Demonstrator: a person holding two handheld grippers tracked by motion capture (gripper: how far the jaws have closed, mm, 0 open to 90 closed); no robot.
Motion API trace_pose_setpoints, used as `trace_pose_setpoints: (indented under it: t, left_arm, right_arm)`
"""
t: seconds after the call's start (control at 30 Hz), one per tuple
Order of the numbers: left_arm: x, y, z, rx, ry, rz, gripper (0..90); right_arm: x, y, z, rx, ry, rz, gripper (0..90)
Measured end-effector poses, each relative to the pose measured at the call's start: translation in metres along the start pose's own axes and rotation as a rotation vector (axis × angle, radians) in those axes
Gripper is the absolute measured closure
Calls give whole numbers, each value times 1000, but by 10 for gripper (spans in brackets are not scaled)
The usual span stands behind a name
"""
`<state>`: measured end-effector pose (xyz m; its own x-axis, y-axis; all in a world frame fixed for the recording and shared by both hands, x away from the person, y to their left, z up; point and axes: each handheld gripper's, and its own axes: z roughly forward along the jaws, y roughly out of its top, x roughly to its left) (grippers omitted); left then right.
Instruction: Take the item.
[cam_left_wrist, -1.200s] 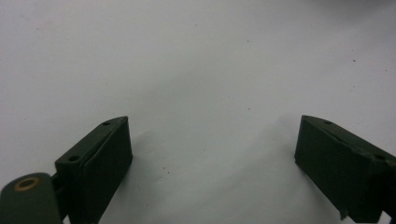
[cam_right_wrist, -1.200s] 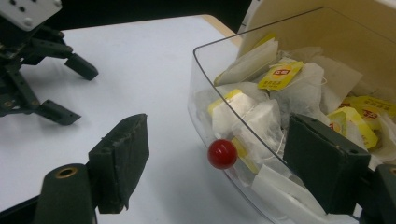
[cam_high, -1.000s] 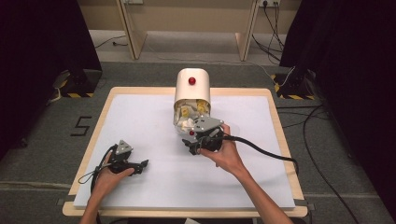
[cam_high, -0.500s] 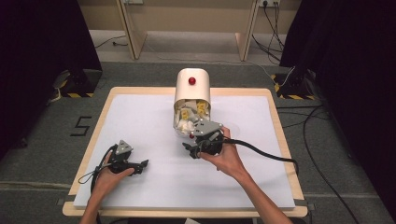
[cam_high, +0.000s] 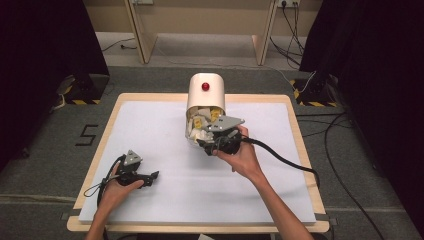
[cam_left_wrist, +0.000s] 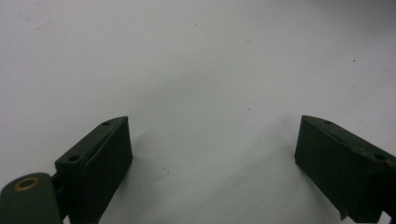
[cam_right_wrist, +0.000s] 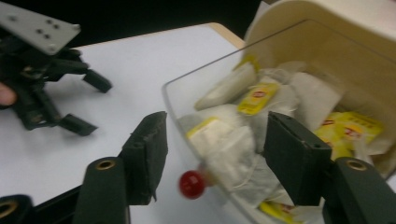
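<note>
The white-topped wooden table (cam_high: 150, 125) carries a cream, round-topped canister (cam_high: 205, 97) lying on its side with a clear lid; the right gripper (cam_high: 204, 143) sits at its mouth, jaws spread apart with nothing between them; just ahead of those jaws lie white and yellow tea bags (cam_right_wrist: 254, 100) behind the lid, and a small red knob (cam_right_wrist: 191, 184) between them; well apart, the left gripper (cam_high: 152, 175) rests low over bare table, jaws spread wide.
</note>
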<state>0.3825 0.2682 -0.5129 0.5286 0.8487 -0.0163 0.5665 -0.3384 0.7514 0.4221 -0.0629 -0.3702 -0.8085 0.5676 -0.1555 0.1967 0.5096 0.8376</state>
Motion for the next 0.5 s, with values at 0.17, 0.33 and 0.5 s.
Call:
trace_pose_setpoints:
  t: [0.17, 0.33, 0.5]
  left_arm:
    - [0, 0, 0, -1, 1, -2, 98]
    - [0, 0, 0, -1, 1, -1, 99]
    - [0, 0, 0, -1, 1, -1, 98]
  right_arm:
    - [-15, 5, 7, 11, -38, 38, 511]
    - [-19, 9, 12, 17, -49, 54, 571]
    - [-19, 12, 21, 41, -72, 66, 582]
